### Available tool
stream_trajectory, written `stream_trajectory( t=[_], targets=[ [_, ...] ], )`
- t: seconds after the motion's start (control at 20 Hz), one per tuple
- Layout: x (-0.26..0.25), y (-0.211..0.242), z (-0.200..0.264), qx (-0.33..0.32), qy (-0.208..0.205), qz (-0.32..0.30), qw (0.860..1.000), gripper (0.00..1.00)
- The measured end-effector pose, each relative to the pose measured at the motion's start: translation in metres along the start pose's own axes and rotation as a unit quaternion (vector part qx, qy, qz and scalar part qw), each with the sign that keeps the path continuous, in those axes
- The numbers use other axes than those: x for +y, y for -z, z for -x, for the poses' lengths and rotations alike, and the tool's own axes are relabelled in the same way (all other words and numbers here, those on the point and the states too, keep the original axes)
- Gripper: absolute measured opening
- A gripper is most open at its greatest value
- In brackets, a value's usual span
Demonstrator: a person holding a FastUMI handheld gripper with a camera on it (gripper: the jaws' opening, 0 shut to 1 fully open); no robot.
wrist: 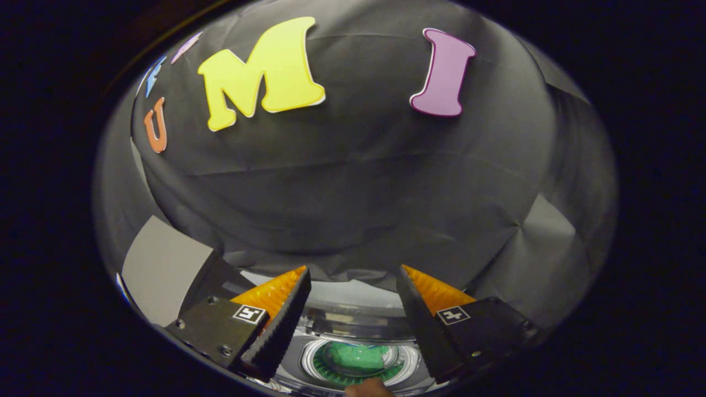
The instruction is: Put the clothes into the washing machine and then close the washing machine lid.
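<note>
The washer (353,353) sits low between the two fingers, seen from above. Its round drum opening is ringed by a pale rim, and inside lies a green cloth (356,357), bunched in the middle of the drum. A greenish ring of drum wall shows around the cloth. The washer's top deck is light grey, and at its far edge a darker band with a glossy strip runs across, just past the opening. Whether that band is the lid (358,322) folded back I cannot tell for sure, but the opening itself is uncovered and the cloth is in plain sight.

At the near edge of the washer, just below the drum, a fingertip of a person's hand (368,389) pokes in.

The gripper (353,286) hangs above the washer with its fingers spread wide apart; nothing is between them and neither touches the cloth or the washer. Each finger carries a small square marker on its block, and the ridged inner pads face each other across the gap.

Beyond the fingers the black cloth wall (353,182) of the booth rises, creased and folded. To the left of the left finger a flat grey panel (162,270) stands tilted against the wall. To the right, a fold of the wall catches the light.
</note>
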State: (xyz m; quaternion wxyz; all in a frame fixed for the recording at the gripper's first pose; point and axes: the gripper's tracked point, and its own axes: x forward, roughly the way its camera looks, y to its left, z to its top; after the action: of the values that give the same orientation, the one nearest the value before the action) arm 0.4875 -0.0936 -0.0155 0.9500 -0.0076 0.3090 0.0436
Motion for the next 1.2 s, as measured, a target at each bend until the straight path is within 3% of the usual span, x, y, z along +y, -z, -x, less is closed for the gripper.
stream_trajectory(
  t=[0.2,0.35,1.2],
  targets=[
    [-0.004,0.023,-0.018,0.030,0.000,-0.037,0.999,0.97],
    [-0.007,0.024,-0.020,0.011,0.009,-0.024,1.000,0.98],
    [-0.001,0.065,0.027,0.011,0.017,-0.022,1.000,0.98]
  ],
)
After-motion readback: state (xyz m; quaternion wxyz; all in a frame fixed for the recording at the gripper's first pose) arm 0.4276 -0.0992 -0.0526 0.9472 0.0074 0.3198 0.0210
